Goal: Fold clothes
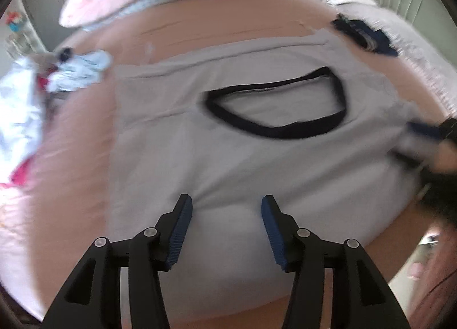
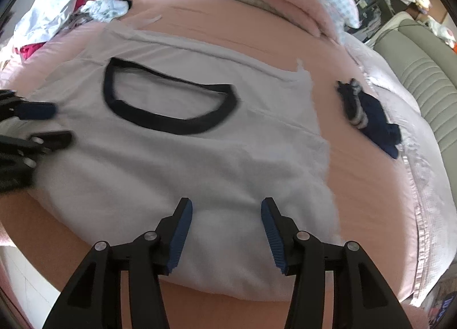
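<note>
A white T-shirt (image 2: 177, 163) with a dark collar (image 2: 168, 97) is spread flat on the pink bedsheet (image 2: 368, 186), likely so edges can be reached. The left gripper (image 1: 227, 209) and right gripper (image 2: 227, 209) are both held spread, nothing pinched, over its near hem. A dark folded garment (image 2: 368, 120) is parked off right, a clothes pile (image 2: 71, 11) far left.

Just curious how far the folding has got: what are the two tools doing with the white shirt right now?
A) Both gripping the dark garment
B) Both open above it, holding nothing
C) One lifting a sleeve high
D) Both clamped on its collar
B: the left tool and right tool both show spread fingers over the flat shirt.
</note>
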Demonstrator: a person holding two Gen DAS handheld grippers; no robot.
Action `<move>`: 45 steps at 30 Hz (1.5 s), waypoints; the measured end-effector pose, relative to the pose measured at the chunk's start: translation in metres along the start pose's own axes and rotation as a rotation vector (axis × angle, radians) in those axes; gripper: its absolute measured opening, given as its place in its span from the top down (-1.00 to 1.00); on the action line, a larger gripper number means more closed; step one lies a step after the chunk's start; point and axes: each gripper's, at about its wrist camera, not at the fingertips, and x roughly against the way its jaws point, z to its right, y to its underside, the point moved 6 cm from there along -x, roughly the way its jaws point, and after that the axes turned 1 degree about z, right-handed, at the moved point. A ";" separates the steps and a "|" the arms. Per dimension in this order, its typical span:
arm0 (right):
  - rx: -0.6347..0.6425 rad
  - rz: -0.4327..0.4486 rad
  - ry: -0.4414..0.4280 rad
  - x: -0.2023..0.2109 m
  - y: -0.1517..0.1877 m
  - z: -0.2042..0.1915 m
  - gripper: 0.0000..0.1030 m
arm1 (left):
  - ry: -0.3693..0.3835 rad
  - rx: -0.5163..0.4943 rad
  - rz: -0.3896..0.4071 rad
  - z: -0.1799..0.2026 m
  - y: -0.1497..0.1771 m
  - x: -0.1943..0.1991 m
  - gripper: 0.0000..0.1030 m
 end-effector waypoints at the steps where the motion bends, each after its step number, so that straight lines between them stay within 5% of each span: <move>1: -0.027 0.006 0.022 0.002 0.003 0.013 0.03 | -0.036 0.014 -0.005 -0.011 0.004 0.003 0.02; 5: -0.199 0.031 0.089 0.013 0.013 0.064 -0.01 | -0.060 0.186 0.031 -0.049 0.013 0.020 0.01; 10: -0.155 0.156 0.053 0.044 0.008 0.044 -0.06 | 0.030 0.210 0.092 -0.036 0.013 0.036 0.01; 14: -0.111 0.086 -0.094 0.033 0.016 0.002 -0.06 | 0.093 0.188 0.082 -0.012 0.018 0.030 0.01; 22: -0.013 0.032 0.003 0.024 0.038 0.003 -0.05 | -0.016 0.072 0.059 -0.012 0.038 0.028 0.00; 25: -0.097 0.002 0.079 0.025 0.050 0.039 -0.06 | -0.050 0.113 0.055 -0.030 0.045 0.031 0.00; 29: -0.302 0.009 0.009 0.032 0.056 0.077 -0.09 | -0.002 0.210 0.108 -0.042 0.047 0.043 0.01; 34: -0.261 0.080 -0.053 0.042 0.042 0.063 -0.09 | 0.133 0.184 0.180 -0.020 0.032 0.052 0.01; 38: -0.195 -0.040 0.005 0.012 0.050 0.051 -0.09 | 0.052 0.155 0.058 -0.016 0.041 0.027 0.01; 45: -0.364 -0.007 -0.100 0.034 0.046 0.086 -0.10 | 0.139 0.334 0.120 -0.051 0.029 0.046 0.01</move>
